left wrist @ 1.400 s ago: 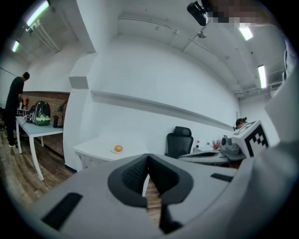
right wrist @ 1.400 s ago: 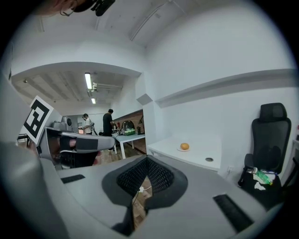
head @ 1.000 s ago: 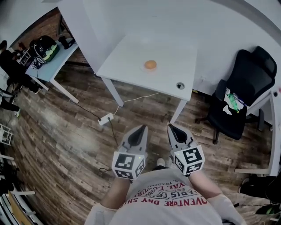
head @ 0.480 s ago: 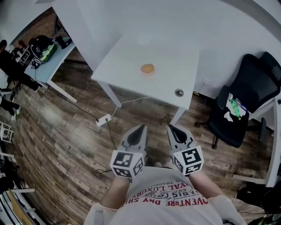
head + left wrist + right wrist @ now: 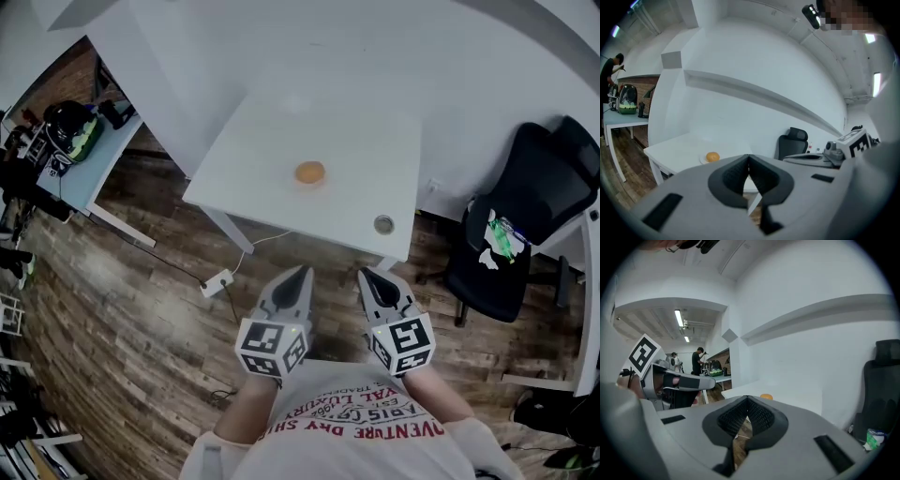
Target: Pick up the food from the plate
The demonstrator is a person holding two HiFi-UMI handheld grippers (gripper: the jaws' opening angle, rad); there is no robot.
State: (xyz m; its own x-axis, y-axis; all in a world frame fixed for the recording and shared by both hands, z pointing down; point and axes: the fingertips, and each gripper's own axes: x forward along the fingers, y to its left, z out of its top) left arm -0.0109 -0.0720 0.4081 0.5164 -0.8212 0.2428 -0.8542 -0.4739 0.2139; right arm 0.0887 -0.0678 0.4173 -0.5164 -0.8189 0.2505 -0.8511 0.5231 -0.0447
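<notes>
Two empty grippers hang short of the bench (image 5: 361, 131). The left gripper (image 5: 301, 271) has its jaws pressed together. The bread roll (image 5: 310, 172) sits mid-bench on its plate (image 5: 701, 161); it is probably light and squashy, so pinch its sides gently. The right gripper (image 5: 365, 273) has its jaws closed too.

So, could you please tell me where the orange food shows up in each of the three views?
Head view: food, upper middle, on the white table.
Left gripper view: left of centre, on the table.
Right gripper view: near centre, partly hidden.
Shared landmark: black chair, right of the table in every view.
</notes>
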